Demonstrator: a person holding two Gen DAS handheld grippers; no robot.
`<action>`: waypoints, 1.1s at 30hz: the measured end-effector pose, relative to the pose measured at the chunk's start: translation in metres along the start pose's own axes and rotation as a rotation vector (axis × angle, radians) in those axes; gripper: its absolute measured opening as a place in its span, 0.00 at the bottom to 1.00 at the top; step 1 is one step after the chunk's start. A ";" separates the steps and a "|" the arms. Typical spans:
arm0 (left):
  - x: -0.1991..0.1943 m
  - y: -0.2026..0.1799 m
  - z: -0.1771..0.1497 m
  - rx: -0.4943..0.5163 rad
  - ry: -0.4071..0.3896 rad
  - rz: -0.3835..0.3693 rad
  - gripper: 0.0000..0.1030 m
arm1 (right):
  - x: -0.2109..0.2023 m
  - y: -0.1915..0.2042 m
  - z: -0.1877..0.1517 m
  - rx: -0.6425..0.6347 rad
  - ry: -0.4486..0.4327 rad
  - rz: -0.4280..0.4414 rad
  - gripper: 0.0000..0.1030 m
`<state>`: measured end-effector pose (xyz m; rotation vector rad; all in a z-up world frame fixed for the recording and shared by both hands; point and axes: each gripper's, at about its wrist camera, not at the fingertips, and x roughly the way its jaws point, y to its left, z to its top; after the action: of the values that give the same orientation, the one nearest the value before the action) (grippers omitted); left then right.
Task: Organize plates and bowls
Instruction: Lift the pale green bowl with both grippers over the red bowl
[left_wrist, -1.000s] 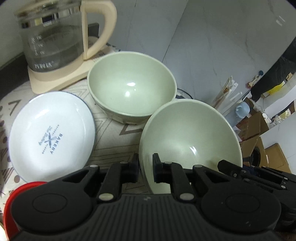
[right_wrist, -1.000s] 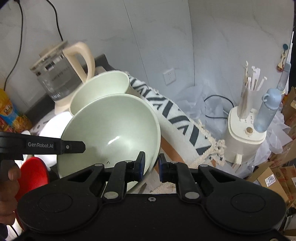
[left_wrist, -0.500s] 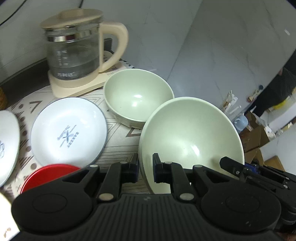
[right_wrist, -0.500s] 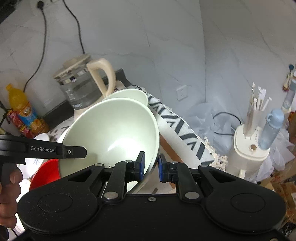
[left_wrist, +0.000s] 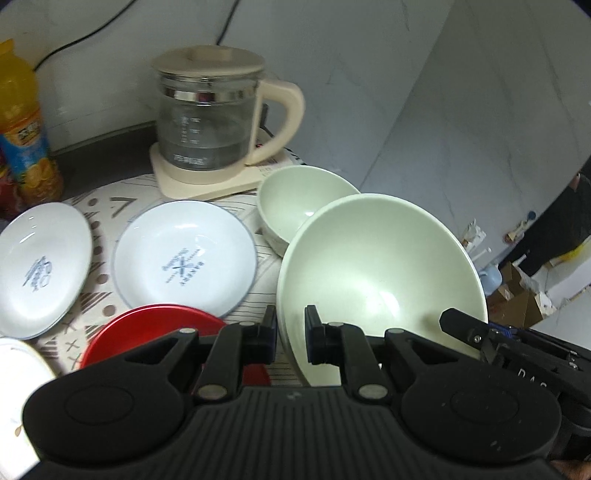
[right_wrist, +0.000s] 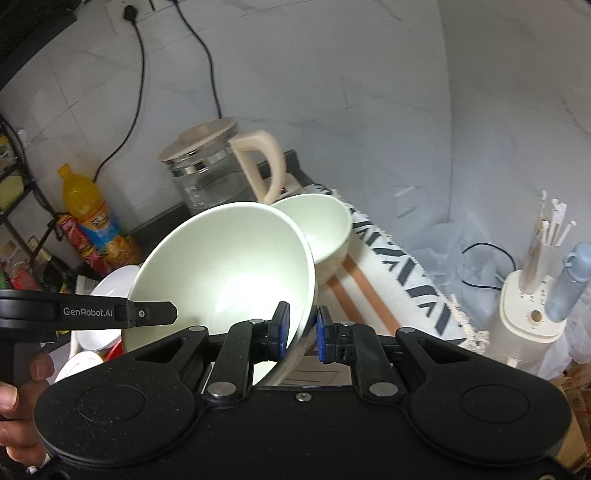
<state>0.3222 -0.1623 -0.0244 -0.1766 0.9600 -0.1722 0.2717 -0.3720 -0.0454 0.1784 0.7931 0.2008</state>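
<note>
Pale green large ceramic bowl (left_wrist: 380, 266) raised and tilted above the patterned tablecloth (left_wrist: 103, 258), its rim pinched on one side by the left gripper (left_wrist: 290, 334) and on the opposite side by the right gripper (right_wrist: 302, 332), each pair of fingers clamped onto the bowl wall. Landmark: glass kettle with cream handle and base (left_wrist: 218, 118). Just in front of the kettle, a second pale green bowl (left_wrist: 299, 206) resting on the cloth, partly behind the lifted one. In front of the kettle to its left, two white printed plates (left_wrist: 184, 258) (left_wrist: 40, 262); nearer than these, a red round plate (left_wrist: 155, 325). Orange drink bottle (left_wrist: 22, 133) left of the kettle
</note>
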 end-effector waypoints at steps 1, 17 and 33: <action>-0.003 0.003 -0.001 -0.007 -0.003 0.007 0.12 | 0.000 0.003 0.000 -0.008 -0.002 0.006 0.15; -0.035 0.051 -0.029 -0.114 -0.023 0.104 0.13 | 0.010 0.053 -0.006 -0.105 0.039 0.107 0.15; -0.046 0.090 -0.057 -0.211 -0.005 0.174 0.13 | 0.033 0.087 -0.019 -0.179 0.137 0.163 0.15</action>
<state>0.2555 -0.0686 -0.0404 -0.2858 0.9826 0.0905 0.2704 -0.2784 -0.0609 0.0599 0.8923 0.4402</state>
